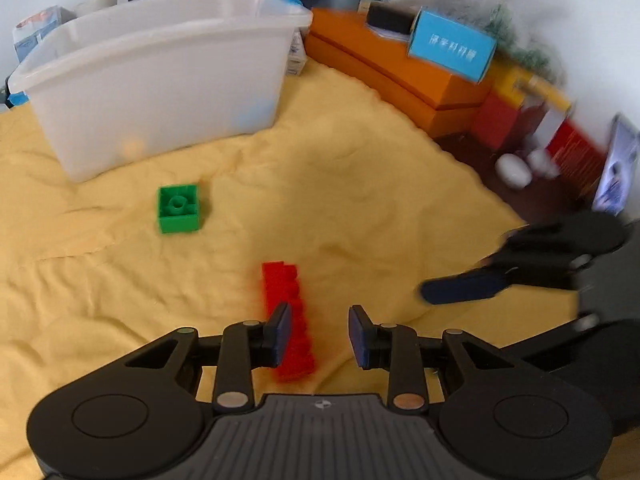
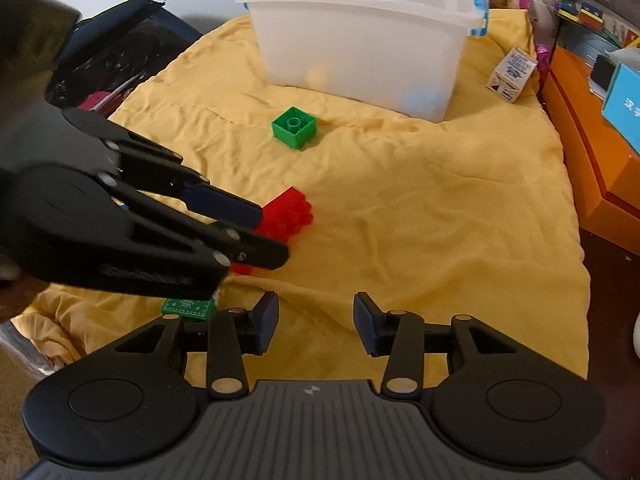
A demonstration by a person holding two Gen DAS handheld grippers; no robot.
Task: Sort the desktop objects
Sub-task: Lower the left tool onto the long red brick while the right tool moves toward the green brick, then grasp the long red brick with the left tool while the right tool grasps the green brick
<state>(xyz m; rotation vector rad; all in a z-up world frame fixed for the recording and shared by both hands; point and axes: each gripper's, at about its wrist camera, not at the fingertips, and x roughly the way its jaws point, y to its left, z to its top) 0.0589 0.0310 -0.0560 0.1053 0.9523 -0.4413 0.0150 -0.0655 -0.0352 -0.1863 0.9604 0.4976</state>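
A long red brick point(image 1: 289, 320) lies on the yellow cloth point(image 1: 360, 200). My left gripper point(image 1: 320, 336) is open right over it, the left finger point(image 1: 280, 334) against the brick's side; the brick sits between the jaws. In the right wrist view the left gripper point(image 2: 268, 232) reaches the red brick point(image 2: 289, 211) from the left. A green square brick point(image 1: 178, 208) lies nearer the clear plastic bin point(image 1: 160, 76), also in the right wrist view point(image 2: 295, 127). My right gripper point(image 2: 316, 326) is open and empty above the cloth, and shows at the right in the left wrist view point(image 1: 460, 292).
An orange box point(image 1: 400, 76) with a blue carton point(image 1: 450, 46) stands at the right. A small white carton point(image 2: 512, 76) lies beside the bin point(image 2: 360, 40). A green card point(image 2: 188, 308) lies under the left gripper. A dark bag point(image 2: 120, 52) lies at the far left.
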